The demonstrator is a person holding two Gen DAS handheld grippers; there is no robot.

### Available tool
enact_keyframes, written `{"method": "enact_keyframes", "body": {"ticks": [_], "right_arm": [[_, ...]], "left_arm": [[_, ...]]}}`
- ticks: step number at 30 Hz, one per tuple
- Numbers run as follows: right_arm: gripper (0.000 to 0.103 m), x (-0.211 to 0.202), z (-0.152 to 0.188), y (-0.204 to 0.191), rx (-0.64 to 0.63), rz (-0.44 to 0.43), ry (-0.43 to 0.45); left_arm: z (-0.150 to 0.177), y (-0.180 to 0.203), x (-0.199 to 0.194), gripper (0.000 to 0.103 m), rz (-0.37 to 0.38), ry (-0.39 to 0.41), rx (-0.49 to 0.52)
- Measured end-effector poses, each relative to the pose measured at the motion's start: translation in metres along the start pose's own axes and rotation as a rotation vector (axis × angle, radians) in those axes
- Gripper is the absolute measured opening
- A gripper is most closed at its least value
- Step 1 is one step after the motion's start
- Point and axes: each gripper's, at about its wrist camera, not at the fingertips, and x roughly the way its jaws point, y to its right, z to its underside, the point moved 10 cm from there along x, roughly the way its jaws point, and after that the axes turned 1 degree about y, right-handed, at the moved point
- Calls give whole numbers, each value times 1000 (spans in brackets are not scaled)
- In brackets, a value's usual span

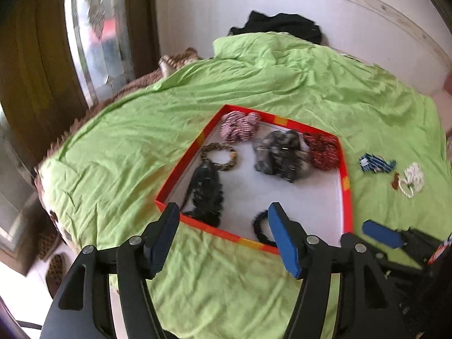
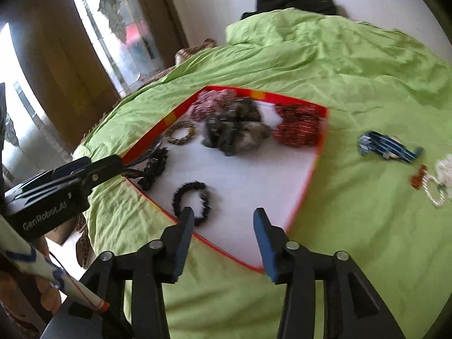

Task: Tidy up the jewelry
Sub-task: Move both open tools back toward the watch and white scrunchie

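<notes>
Nearest, the right gripper (image 2: pixel 223 223) hangs over the near edge of a shallow red box (image 2: pixel 166 120) with a white floor, its blue-padded fingers (image 2: pixel 264 243) parted with nothing between them, angled downward. Just beyond its tips a black ruffled hair band (image 2: pixel 192 202) lies flat as a ring on the box floor. The left gripper (image 1: pixel 223 223) is likewise spread and empty, tilted down over the box's near left corner; in the right wrist view its body reaches in from the left, its tips at the box's left wall. Beside that wall sits a black frilly heap (image 1: pixel 204 195), and past it a leopard-print ring (image 1: pixel 219 156). Farther in, a grey and black scrunchie pile (image 1: pixel 279 155) sits mid-box, a pink striped scrunchie (image 1: pixel 240 125) at the far left corner, a red patterned scrunchie (image 1: pixel 323 151) at the far right. Outside the box to the right, on the crumpled green sheet (image 1: pixel 282 79), lie blue striped clips (image 2: pixel 387 147) and, nearer the edge, a white bead bracelet (image 2: pixel 435 192) with a small amber piece (image 2: pixel 418 179). Both views are motion-blurred.
</notes>
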Motion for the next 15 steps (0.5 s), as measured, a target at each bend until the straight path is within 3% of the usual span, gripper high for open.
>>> {"method": "enact_keyframes", "body": {"ticks": [8, 15], "right_arm": [[51, -60, 27, 78, 23, 155, 51], [53, -108, 43, 160, 182, 226, 107]], "left_arm": [[1, 66, -38, 67, 12, 69, 164], [6, 116, -50, 67, 41, 64, 253]]}}
